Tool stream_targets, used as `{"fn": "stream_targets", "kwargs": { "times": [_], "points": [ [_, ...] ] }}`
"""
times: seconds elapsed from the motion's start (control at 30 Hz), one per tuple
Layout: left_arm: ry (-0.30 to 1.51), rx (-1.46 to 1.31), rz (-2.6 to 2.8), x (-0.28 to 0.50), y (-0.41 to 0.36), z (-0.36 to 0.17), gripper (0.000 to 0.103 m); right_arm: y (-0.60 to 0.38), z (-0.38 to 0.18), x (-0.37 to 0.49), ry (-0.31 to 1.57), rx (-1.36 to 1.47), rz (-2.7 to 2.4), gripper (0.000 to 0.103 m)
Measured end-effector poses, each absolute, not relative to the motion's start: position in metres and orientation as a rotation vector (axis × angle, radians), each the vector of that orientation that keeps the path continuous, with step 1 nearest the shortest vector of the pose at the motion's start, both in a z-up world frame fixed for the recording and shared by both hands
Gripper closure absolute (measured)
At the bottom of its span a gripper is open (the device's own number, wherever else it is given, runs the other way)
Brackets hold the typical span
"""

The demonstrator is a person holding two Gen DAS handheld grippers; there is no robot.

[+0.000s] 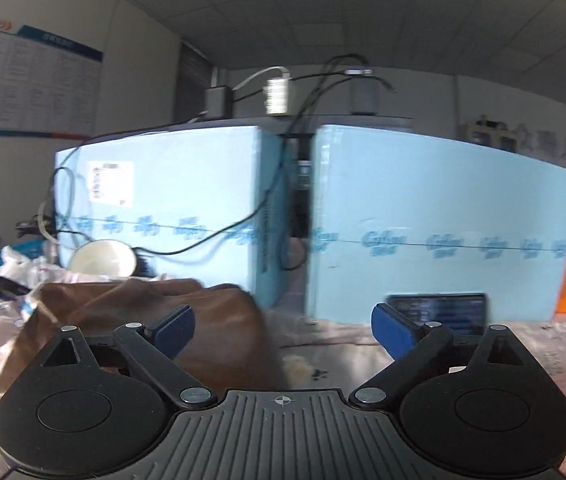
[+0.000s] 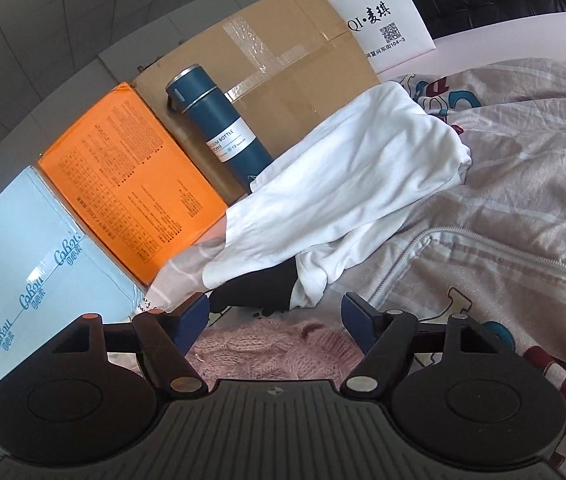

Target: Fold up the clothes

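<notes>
In the left wrist view my left gripper (image 1: 283, 330) is open and empty, held above the patterned bedsheet (image 1: 343, 344). A brown garment (image 1: 155, 320) lies bunched just beyond its left finger. In the right wrist view my right gripper (image 2: 275, 320) is open and empty, just above a pink knitted garment (image 2: 275, 348). Beyond it lie a black garment (image 2: 259, 292) and a white garment (image 2: 343, 184) spread over the bed. A light fleece piece with a zipper (image 2: 503, 240) lies to the right.
Light blue cartons (image 1: 423, 220) with cables stand close ahead of the left gripper, with a white bowl (image 1: 103, 258) and a phone (image 1: 439, 312). In the right wrist view an orange box (image 2: 131, 184), a cardboard box (image 2: 275, 68), a dark blue bottle (image 2: 219, 128) and a white bag (image 2: 383, 20) line the bed's edge.
</notes>
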State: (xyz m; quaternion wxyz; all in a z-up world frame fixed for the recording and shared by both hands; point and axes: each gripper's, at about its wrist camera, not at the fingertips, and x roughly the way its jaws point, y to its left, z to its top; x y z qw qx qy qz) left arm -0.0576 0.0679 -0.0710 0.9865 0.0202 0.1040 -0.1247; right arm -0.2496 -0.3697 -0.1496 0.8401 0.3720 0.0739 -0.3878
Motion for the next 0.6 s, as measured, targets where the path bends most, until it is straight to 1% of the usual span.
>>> {"fn": "stream_targets", "kwargs": {
  "times": [0.13, 0.33, 0.4, 0.53, 0.6],
  "points": [
    [0.223, 0.184, -0.513, -0.078, 0.004, -0.074, 0.005, -0.365, -0.148, -0.247, 0.157, 0.763, -0.805, 0.028],
    [0.279, 0.407, -0.829, -0.103, -0.085, -0.101, 0.005, -0.358, -0.145, -0.243, 0.162, 0.721, -0.789, 0.025],
    [0.314, 0.423, -0.868, -0.101, -0.106, -0.107, 0.005, -0.357, -0.144, -0.243, 0.161, 0.709, -0.780, 0.025],
    [0.440, 0.394, -0.893, -0.082, -0.138, -0.122, 0.007, -0.353, -0.143, -0.241, 0.158, 0.680, -0.735, 0.025],
    [0.499, 0.357, -0.849, -0.070, -0.140, -0.130, 0.030, -0.350, -0.142, -0.237, 0.167, 0.650, -0.707, 0.025]
  ]
}}
